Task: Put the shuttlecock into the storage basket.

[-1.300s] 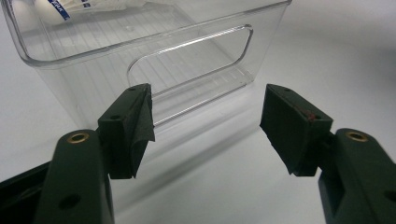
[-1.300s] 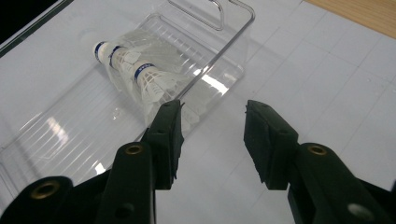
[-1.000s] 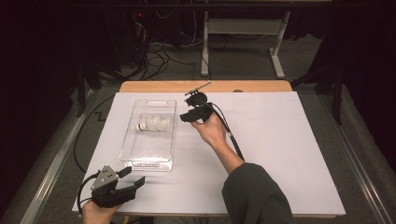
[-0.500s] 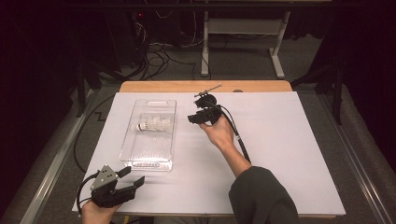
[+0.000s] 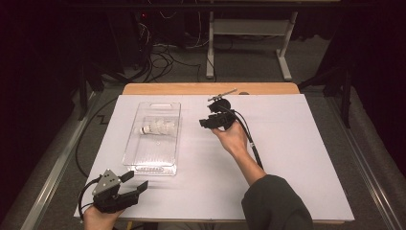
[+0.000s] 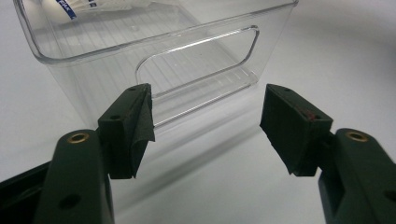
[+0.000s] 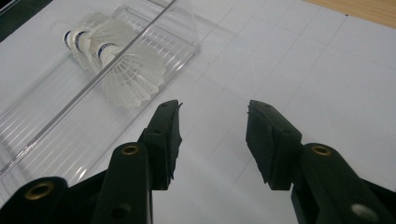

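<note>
feather-light shuttlecocks wait in the tray

white feathered shuttlecocks (image 7: 109, 65) lie nested in the clear plastic tray (image 5: 143, 160), light and crushable; best pinched at the cork end. right gripper (image 7: 212, 140) and left gripper (image 6: 205, 126) both gape empty.

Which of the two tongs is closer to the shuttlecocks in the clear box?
The right tongs, beside the clear box level with the shuttlecocks. The left tongs sit at its near end.

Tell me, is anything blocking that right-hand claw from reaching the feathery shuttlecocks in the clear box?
Yes: the clear bin's side wall stands between the open right gripper and the shuttlecocks. The bin is open on top, so reaching over the wall looks possible.
</note>
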### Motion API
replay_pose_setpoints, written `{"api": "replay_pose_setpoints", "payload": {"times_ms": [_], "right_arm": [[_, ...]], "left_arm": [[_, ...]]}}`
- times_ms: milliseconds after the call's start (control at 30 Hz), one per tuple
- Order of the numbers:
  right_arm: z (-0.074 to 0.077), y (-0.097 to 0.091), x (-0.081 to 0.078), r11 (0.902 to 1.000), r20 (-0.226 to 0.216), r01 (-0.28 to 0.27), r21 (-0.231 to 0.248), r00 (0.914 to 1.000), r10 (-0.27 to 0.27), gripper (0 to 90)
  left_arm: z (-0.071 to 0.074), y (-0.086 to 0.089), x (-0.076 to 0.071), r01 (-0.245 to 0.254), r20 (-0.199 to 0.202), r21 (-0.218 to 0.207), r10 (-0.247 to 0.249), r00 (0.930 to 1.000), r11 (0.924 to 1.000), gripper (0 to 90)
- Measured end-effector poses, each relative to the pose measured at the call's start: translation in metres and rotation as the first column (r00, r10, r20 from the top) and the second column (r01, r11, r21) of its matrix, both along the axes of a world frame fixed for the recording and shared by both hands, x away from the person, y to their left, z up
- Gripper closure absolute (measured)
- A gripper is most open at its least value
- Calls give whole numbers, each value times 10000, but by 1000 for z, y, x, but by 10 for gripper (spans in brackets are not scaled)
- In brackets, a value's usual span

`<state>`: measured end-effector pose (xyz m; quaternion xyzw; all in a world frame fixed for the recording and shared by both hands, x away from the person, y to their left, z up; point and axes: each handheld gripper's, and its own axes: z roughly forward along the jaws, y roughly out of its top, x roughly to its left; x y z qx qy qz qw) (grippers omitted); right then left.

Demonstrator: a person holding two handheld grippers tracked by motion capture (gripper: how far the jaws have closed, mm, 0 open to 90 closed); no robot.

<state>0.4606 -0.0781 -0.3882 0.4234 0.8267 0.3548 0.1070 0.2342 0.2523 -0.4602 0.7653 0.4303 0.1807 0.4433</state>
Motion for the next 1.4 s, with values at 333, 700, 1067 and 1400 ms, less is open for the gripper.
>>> {"api": "replay_pose_setpoints", "payload": {"times_ms": [333, 700, 1067, 1400], "right_arm": [[-2, -12, -4, 9998, 17, 128, 127, 9999, -128, 553], [-3, -21, -10, 9996, 89, 188, 233, 9998, -190, 550], [-2, -32, -14, 9990, 188, 330, 309, 9993, -336, 550], [-8, -38, -18, 9987, 65, 385, 335, 9992, -387, 545]], "left_arm": [[0, 0, 0, -3, -4, -4, 3, 10000, 10000, 352], [0, 3, 0, -110, -63, -242, 108, 9999, 9996, 351], [0, 5, 0, -181, -45, -294, 180, 9998, 9994, 351], [0, 6, -1, -234, -15, -349, 234, 9997, 9991, 352]]}}
